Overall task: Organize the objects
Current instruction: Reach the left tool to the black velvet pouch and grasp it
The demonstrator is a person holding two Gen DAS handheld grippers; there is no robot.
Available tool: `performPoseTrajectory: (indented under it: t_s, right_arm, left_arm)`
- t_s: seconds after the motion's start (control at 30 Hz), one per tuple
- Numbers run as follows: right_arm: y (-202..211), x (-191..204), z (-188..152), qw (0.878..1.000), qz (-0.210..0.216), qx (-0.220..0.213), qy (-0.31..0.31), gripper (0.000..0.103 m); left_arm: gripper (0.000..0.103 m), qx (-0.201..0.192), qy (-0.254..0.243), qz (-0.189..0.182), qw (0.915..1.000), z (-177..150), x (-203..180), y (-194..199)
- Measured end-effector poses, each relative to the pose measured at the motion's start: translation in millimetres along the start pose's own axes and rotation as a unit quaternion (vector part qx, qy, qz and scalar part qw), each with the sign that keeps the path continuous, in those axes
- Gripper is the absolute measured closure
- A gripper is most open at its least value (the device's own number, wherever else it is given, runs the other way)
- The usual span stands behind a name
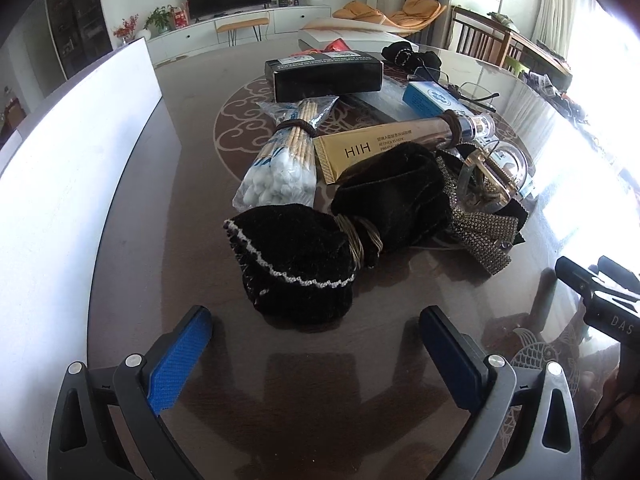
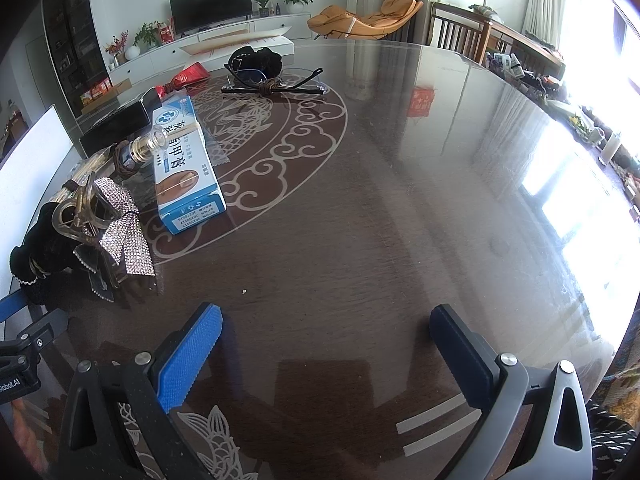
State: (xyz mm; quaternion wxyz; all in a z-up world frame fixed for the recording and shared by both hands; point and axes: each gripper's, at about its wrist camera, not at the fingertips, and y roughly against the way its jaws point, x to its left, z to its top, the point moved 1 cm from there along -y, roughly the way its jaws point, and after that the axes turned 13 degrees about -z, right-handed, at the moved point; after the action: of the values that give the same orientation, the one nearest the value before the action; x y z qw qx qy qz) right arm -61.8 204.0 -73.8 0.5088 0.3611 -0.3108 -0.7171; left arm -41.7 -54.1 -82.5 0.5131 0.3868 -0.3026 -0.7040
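We find the left claw [image 1: 316,354] low over the dark glossy round tabletop [image 1: 168,208], its blue-padded fingers [image 1: 180,360] spread wide with nothing between them. Straight ahead, just beyond the fingertips, lies the black velvet scrunchie with the white beaded edge [image 1: 292,264], the nearest piece of a cluttered heap. Behind it, touching or nearly so, sits a second black velvet hair tie bound with a gold band [image 1: 392,204], its long axis running from the near left toward the far right. Further back we make out a clear bag of cotton swabs on wooden sticks [image 1: 280,160], pointing away from the claw, a gold cosmetic tube lettered HIH [image 1: 360,152], a black rectangular box [image 1: 326,76] lying crosswise, and a rhinestone-covered bow [image 1: 480,236] off to the right.

The right claw [image 2: 326,350] hovers over bare tabletop well to the right of the heap, likewise wide open and holding nothing. From its camera the bow and a blue-and-white carton printed with Chinese characters [image 2: 188,168] lie far to its left; rimless spectacles [image 2: 276,80] rest near the far side.

We judge the left claw the better placed: the beaded scrunchie sits centred between its fingers, needing only a short forward reach.
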Motion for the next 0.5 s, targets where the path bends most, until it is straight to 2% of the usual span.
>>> performPoseTrajectory:
  t_s: [0.1, 0.17, 0.23, 0.27, 0.37, 0.4, 0.5]
  right_arm:
    - [0.0, 0.0, -0.2, 1.0, 0.0, 0.0, 0.0, 0.0]
    - [0.0, -0.1, -0.1, 1.0, 0.0, 0.0, 0.0, 0.0]
    - [-0.1, 0.0, -0.3, 1.0, 0.0, 0.0, 0.0, 0.0]
    - [0.0, 0.0, -0.2, 1.0, 0.0, 0.0, 0.0, 0.0]
    - [-0.1, 0.0, -0.3, 1.0, 0.0, 0.0, 0.0, 0.0]
    - [-0.2, 0.1, -0.5, 1.0, 0.0, 0.0, 0.0, 0.0]
    - [-0.2, 0.3, -0.4, 1.0, 0.001, -0.001, 0.0, 0.0]
  left_arm:
    - [0.0, -0.04, 0.031, -0.036, 0.9981, 12.2, 1.7, 18.3]
    - [0.0, -0.062, 0.019, -0.027, 0.9975, 28.7, -2.8, 26.7]
    - [0.0, -0.07, 0.0, -0.016, 0.9974, 43.9, -5.5, 25.4]
    - [0.0, -0.069, -0.01, -0.022, 0.9973, 49.8, -5.9, 21.4]
    - [0.0, -0.021, -0.04, -0.055, 0.9975, 54.0, -9.1, -4.3]
    - [0.0, -0.003, -0.046, -0.069, 0.9965, 48.9, -12.6, -9.1]
    - [0.0, 0.017, -0.09, -0.108, 0.99, 23.3, -30.5, -5.1]
